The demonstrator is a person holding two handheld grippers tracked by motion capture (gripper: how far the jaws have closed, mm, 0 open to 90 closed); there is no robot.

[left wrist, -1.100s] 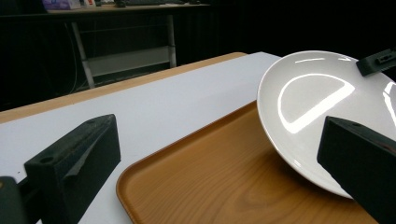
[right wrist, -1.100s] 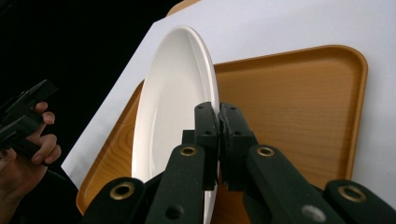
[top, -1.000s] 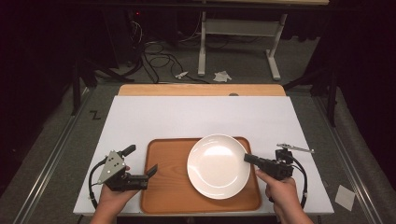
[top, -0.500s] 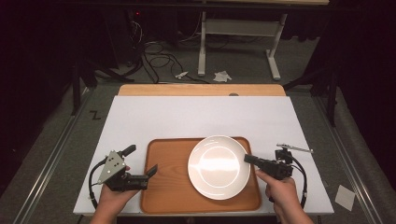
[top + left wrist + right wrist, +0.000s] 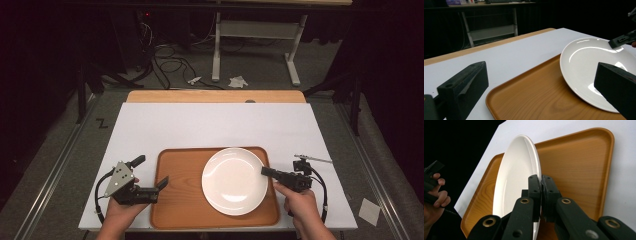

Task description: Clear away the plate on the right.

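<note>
A white plate (image 5: 232, 182) lies over the right half of a wooden tray (image 5: 180, 210) near the table's front edge. My right gripper (image 5: 265, 171) is shut on the plate's right rim. In the right gripper view its two pads (image 5: 541, 182) pinch the thin rim of the plate (image 5: 516, 170) above the tray (image 5: 574, 162). My left gripper (image 5: 151, 171) stands open at the tray's left edge with nothing between its jaws. The left gripper view looks across the tray (image 5: 536, 95) to the plate (image 5: 594, 67), with the right gripper (image 5: 622, 40) at the plate's far rim.
The white table top (image 5: 215, 125) stretches behind the tray, with a wooden strip (image 5: 215, 96) along its far edge. Beyond it are a dark floor with cables (image 5: 165, 55) and a white table frame (image 5: 255, 30).
</note>
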